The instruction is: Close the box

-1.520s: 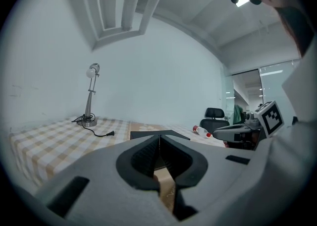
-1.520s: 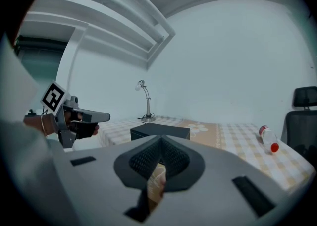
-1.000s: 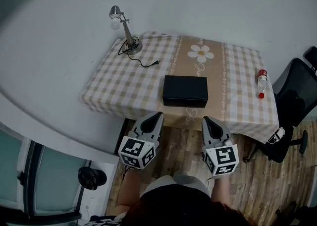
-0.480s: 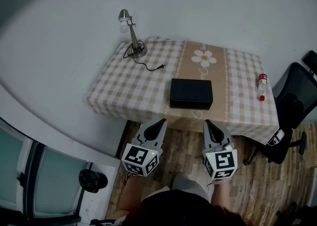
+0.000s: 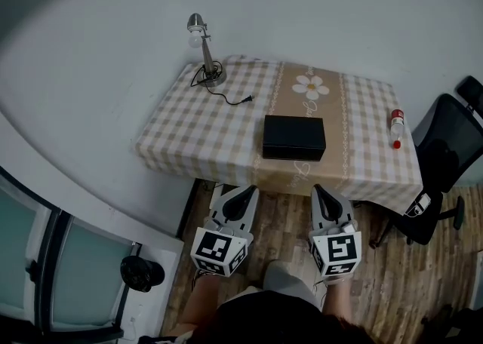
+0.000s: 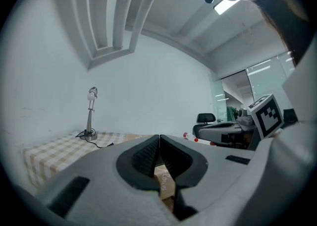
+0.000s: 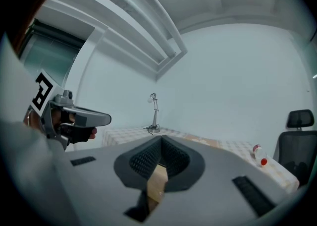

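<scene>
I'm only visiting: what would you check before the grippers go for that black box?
1. Box in plain view on the table: ok.
2. Lid down: looks flat already, cannot tell.
3. Left gripper shut, empty: ok.
4. Right gripper shut, empty: ok.
5. Lamp and bottle clear of box: ok.
6. Grippers over the box: not ok, both hang short of the table edge.

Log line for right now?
box: looks closed, on table | left tongs: shut, empty | right tongs: shut, empty | both short of table
</scene>
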A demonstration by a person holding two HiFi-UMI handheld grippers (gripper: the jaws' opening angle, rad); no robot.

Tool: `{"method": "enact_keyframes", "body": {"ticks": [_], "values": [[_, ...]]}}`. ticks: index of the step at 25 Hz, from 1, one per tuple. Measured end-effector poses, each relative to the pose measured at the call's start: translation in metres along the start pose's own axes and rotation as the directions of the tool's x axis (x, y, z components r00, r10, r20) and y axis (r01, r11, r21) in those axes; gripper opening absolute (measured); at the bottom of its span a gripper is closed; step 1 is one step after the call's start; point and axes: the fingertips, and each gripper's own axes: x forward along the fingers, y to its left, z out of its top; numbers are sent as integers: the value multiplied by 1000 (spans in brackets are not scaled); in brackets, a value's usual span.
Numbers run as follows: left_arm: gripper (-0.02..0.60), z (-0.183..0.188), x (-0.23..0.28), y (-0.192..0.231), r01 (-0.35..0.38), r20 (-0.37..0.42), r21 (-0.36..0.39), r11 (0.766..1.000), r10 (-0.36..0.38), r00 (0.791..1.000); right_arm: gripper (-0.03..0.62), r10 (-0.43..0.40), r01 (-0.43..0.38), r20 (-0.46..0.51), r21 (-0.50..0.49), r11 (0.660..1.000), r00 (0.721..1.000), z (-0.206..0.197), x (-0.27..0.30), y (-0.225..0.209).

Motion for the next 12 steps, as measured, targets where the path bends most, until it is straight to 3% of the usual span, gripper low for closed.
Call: {"method": "enact_keyframes", "body": {"ticks": [12], "values": [[26,8,-38,-26,0,39,-5,1000,1,999,17,-1,1,-13,-29,1000,1000,4,-37,24]]}}
